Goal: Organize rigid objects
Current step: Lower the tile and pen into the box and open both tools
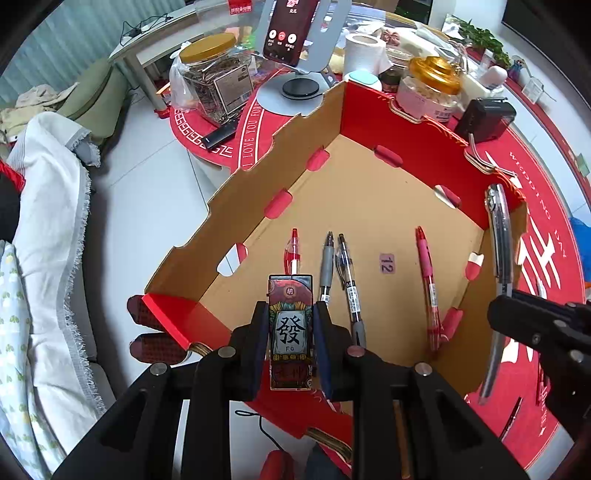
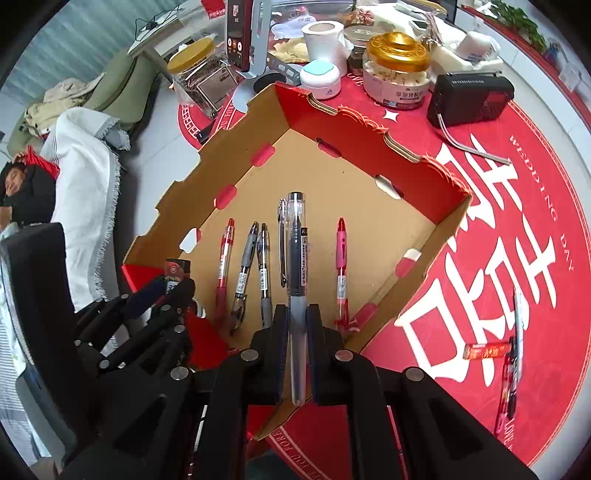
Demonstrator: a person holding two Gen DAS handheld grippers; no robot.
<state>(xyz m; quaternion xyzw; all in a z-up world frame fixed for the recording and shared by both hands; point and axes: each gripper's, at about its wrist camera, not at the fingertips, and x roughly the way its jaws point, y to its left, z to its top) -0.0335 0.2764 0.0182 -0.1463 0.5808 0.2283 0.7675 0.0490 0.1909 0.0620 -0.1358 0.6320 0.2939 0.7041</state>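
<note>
- Above a shallow cardboard box (image 1: 369, 206) with red outer walls, on a round table under a red cloth (image 2: 498, 229), both hand-held grippers pointed steeply down.
- Left gripper (image 1: 291, 328) was clenched on a small flat lighter-like block (image 1: 291, 325) printed with the black character 發 and the letters "Fa"; it hung over the box's near left corner.
- Right gripper (image 2: 297, 332) was clamped on a clear pen with a grey grip (image 2: 297, 258), held upright over the near side of the box; small print on its barrel label could not be read.
- On the box floor lay four pens side by side: a red pen (image 1: 293, 253) at the left, a grey pen (image 1: 326, 264) and a clear pen with a barcode label (image 1: 349, 280) touching near their far tips, and a pink pen (image 1: 426, 273) apart at the right.
- A small sticker reading "12" (image 1: 385, 263) sat between the clear pen and the pink pen.
- White lettering on the cloth read "WEDDING DAY" and "I LOVE YOU FOR…", the rest cut off, beside large white Chinese characters.
- Right of the box, on the cloth, lay more pens (image 2: 515, 354) and a small red packet (image 2: 487, 350), blurred, its print illegible.
- Beyond the box stood a phone (image 1: 290, 26) on a stand, two jars with gold lids, and a black radio (image 2: 469, 96); their labels were too small to read.
</note>
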